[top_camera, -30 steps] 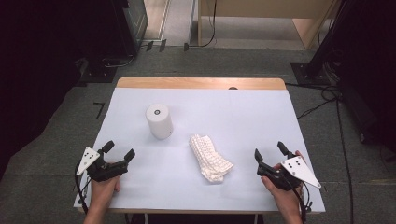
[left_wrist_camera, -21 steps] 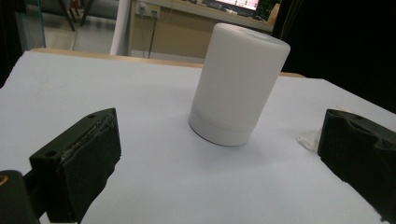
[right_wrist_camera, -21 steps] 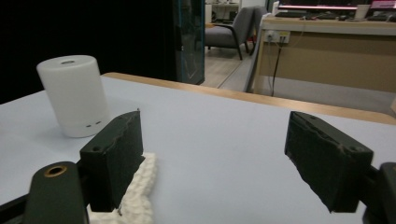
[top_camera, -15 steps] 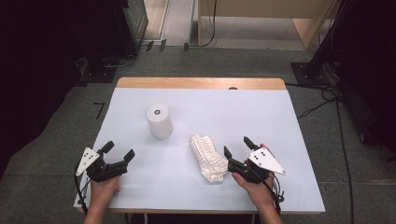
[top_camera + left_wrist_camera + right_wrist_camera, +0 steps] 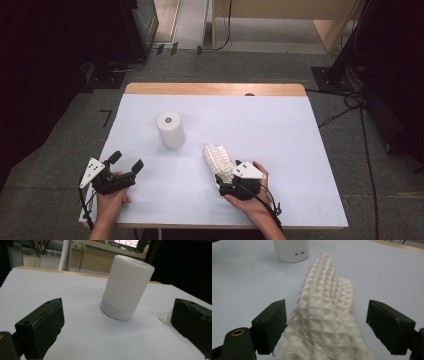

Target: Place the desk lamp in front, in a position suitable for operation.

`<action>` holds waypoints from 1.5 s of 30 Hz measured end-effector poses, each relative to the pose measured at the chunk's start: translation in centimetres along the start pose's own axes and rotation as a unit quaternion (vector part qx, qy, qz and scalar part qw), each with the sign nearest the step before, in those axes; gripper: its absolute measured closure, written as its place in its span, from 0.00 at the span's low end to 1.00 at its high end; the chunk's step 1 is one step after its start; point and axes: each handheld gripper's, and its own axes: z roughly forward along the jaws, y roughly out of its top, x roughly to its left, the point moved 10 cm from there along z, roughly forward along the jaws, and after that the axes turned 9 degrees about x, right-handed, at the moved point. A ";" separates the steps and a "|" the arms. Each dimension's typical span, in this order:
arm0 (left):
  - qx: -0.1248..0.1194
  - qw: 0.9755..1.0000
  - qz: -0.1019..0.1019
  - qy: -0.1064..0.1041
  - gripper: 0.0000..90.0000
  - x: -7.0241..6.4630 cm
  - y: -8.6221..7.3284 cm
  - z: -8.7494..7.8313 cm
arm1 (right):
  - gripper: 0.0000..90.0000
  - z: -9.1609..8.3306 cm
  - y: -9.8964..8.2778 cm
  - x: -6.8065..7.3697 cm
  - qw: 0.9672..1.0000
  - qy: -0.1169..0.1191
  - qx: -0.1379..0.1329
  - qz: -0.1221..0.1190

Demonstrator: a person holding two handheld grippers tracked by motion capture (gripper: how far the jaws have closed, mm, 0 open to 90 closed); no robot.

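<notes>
My right gripper (image 5: 226, 179) straddles the near end of the waffle-weave cloth (image 5: 218, 159), jaws wide and clear of it. The white cylinder (image 5: 170, 129) stands beyond, blocking the table (image 5: 280, 135) centre-left. The right half and far edge lie free; my left gripper (image 5: 126, 162) faces open surface.

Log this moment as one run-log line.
right claw: open, jaws astride waffle cloth, not gripping | left claw: open, empty, facing white cylinder | cloth: flat on table
</notes>
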 end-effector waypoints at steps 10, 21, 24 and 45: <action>0.025 1.000 -0.003 0.013 0.00 -0.5 0.2 0.6 | 0.40 2.0 -1.3 0.2 0.999 -0.022 0.040 -0.009; 0.067 0.996 0.027 0.051 0.04 -2.6 0.6 2.0 | 0.80 -0.1 -0.4 -2.5 0.998 -0.057 0.000 0.010; 0.076 0.995 0.039 0.049 0.04 -3.1 0.9 2.2 | 0.80 -1.8 0.3 -4.0 0.997 -0.072 -0.029 0.025; 0.098 0.990 0.034 0.096 0.07 -3.9 2.3 6.5 | 0.31 -5.7 -1.0 -9.3 0.994 -0.058 -0.066 0.065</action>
